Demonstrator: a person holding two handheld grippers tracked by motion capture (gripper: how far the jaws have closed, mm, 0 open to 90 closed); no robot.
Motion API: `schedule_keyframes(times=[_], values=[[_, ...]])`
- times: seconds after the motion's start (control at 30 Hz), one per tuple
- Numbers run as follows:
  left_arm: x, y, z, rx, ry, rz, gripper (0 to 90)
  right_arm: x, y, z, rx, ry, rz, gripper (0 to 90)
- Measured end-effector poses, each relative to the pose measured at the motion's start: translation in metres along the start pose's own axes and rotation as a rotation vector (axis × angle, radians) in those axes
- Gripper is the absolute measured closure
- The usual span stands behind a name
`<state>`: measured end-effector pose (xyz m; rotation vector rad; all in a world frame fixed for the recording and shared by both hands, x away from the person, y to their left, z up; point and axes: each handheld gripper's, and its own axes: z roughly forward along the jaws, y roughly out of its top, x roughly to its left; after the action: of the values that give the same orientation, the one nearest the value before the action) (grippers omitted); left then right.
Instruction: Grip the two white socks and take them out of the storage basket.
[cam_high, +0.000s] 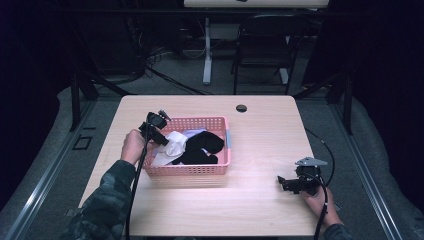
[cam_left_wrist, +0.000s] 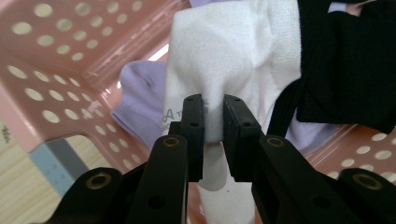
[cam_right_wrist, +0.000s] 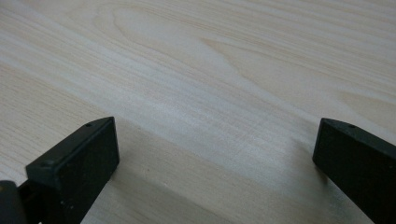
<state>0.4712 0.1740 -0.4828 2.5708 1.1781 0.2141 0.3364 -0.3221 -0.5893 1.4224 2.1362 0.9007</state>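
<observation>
Dim room, dark floor all round, one light wood worktop (cam_high: 260, 145) lit in the middle.

Near edge: two forearms come in from the bottom, camouflage sleeve (cam_high: 102, 202) on the left. Right hand (cam_high: 320, 202) sits near the right front corner, holding the right gripper (cam_high: 286, 184) low over bare wood, pointing left. Its jaws stand wide apart with only wood grain between them in the right gripper view, nothing held. Grey three-cornered plate (cam_high: 311, 161) on top, cable (cam_high: 327, 150) looping off behind it.

Middle left: pink perforated basket (cam_high: 187, 170) sits on the worktop, well apart from the right gripper. Left hand (cam_high: 132, 146) is just beside the basket's left wall, and the left gripper (cam_high: 165, 141) reaches over the rim into it. Left gripper view: jaws nearly closed, pinching a fold of the white sock (cam_left_wrist: 224, 60) between the pads; fabric bunches above the pads and hangs below them. White sock is inside the basket, left half, partly lifted off the pile.

Also in the basket: black sock (cam_high: 205, 147) across the middle and right, touching the white one; lilac sock (cam_left_wrist: 140, 100) under both, against the basket floor.

Farther on: small dark round hole (cam_high: 241, 108) near the worktop's far edge. Beyond the worktop, a black chair (cam_high: 265, 45) and a white table leg (cam_high: 207, 50) on the floor.
</observation>
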Motion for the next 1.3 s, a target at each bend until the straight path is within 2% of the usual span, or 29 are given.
schedule_keyframes(times=[0.27,0.37,0.83,1.3], values=[[0.000,-0.002,-0.010,-0.027,-0.011,0.009,79.0,0.000,0.000,0.000,0.000,0.000,0.000,0.0],[0.002,-0.001,-0.017,-0.046,-0.029,0.011,79.0,0.000,0.000,0.000,0.000,0.000,0.000,0.0],[-0.001,0.004,-0.058,-0.131,-0.008,0.036,79.0,0.000,0.000,0.000,0.000,0.000,0.000,0.0],[0.003,0.002,-0.087,-0.170,0.013,0.037,79.0,0.000,0.000,0.000,0.000,0.000,-0.001,0.0]])
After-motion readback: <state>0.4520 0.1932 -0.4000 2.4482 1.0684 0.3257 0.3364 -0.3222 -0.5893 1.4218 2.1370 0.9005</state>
